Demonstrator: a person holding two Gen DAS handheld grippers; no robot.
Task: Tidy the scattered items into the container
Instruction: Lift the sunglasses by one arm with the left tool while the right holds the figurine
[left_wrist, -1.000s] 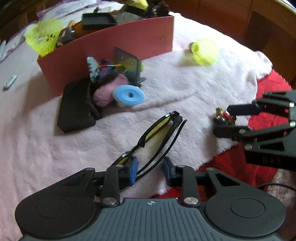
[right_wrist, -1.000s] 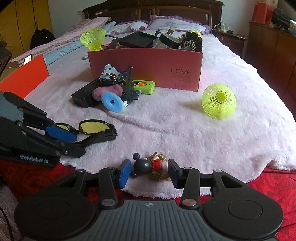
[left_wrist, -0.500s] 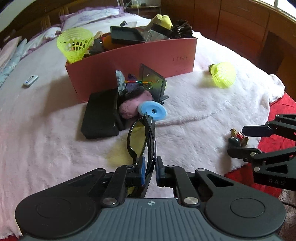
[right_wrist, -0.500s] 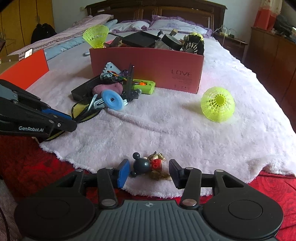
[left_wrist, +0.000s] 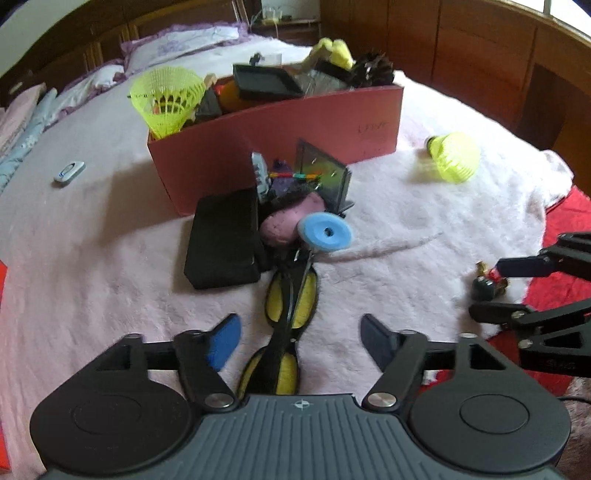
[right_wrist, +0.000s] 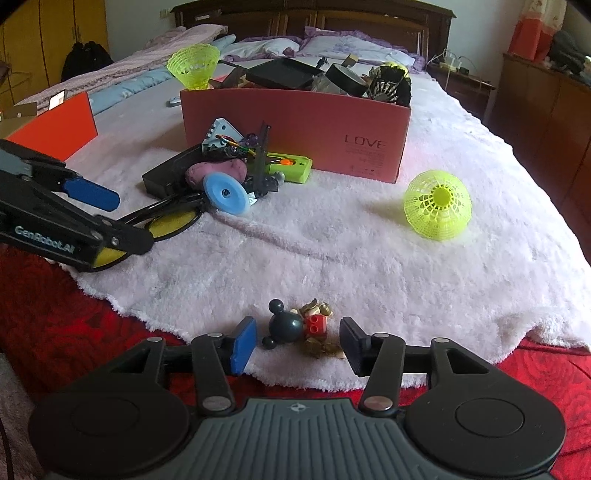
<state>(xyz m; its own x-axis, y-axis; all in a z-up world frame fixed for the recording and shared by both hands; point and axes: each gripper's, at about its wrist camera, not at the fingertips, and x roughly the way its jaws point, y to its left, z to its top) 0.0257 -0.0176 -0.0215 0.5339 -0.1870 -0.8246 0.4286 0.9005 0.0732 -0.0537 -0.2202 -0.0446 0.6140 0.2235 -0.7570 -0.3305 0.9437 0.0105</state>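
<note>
A pink box (left_wrist: 280, 140) (right_wrist: 295, 129), full of items, stands on a white fluffy blanket. Black glasses with yellow lenses (left_wrist: 291, 302) (right_wrist: 166, 221) lie on the blanket between the fingers of my open left gripper (left_wrist: 301, 338), tips touching a pile by the box. My right gripper (right_wrist: 297, 341) is open around a small Mickey figure (right_wrist: 295, 325) (left_wrist: 487, 284) at the blanket's near edge, not closed on it. A yellow shuttlecock (right_wrist: 437, 205) (left_wrist: 454, 157) lies loose to the right.
The pile in front of the box holds a black case (left_wrist: 223, 236), a pink lump (left_wrist: 288, 221), a blue disc (left_wrist: 325, 232), a green toy (right_wrist: 291, 171) and a dark panel (left_wrist: 321, 173). A small device (left_wrist: 69, 171) lies far left. Red bedding (right_wrist: 55, 325) borders the blanket.
My left gripper carried the glasses toward the pile, then opened and let them go on the blanket. My right gripper has stayed open around the Mickey figure.
</note>
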